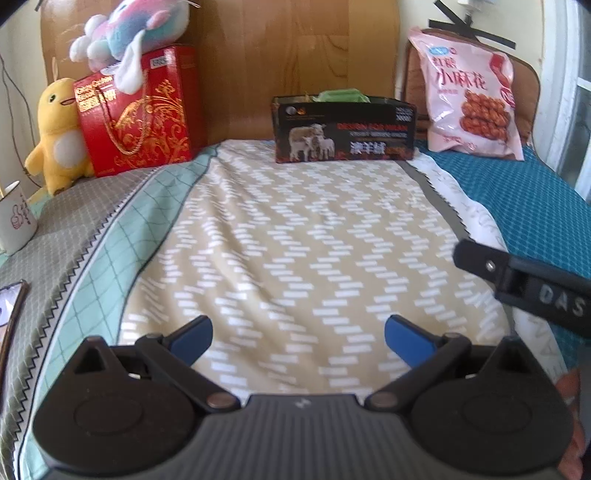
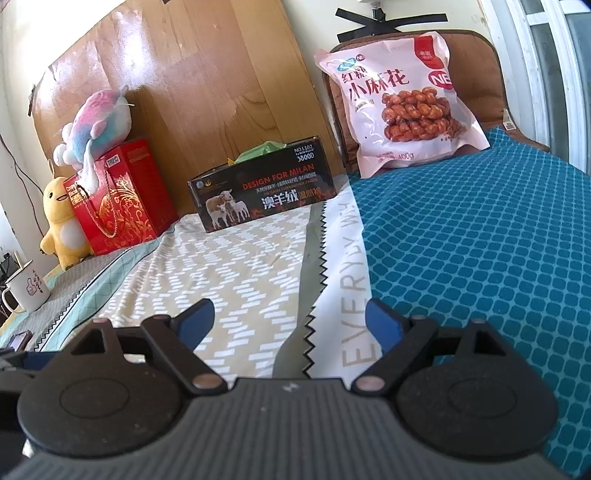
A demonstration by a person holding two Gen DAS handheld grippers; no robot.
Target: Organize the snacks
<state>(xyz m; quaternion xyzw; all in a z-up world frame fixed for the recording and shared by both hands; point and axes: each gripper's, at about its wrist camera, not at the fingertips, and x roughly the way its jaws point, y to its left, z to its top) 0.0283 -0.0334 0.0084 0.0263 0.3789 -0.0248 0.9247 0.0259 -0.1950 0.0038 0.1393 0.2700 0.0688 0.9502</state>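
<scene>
Rt wrist — claw (image 2: 290, 325) agape, snack bag (image 2: 400, 103) far.

Gripper bodies: the left gripper (image 1: 298, 341) and the right gripper (image 2: 290, 325) are both black, with blue fingertip pads.
Bedcover ahead of the left gripper: beige bedcover (image 1: 295, 236) with white dash zigzags.
Left of it: mint strip (image 1: 147, 221) with a thin grid, then a grey quilt (image 1: 70, 229) with small dots (black-and-white sawtooth edge).
Right of the right gripper: teal mat (image 2: 480, 258) with a darker lattice.
Snack bag: pink snack bag (image 2: 399, 99), red lettering, orange-brown twists pictured.
Box far ahead: black box (image 2: 262, 190), red and white print, pale sheep.
Gift box: red gift box (image 1: 136, 110), gold scrolls.
Toys: yellow duck plush (image 1: 59, 136); pink-blue-white plush (image 1: 129, 33).
</scene>
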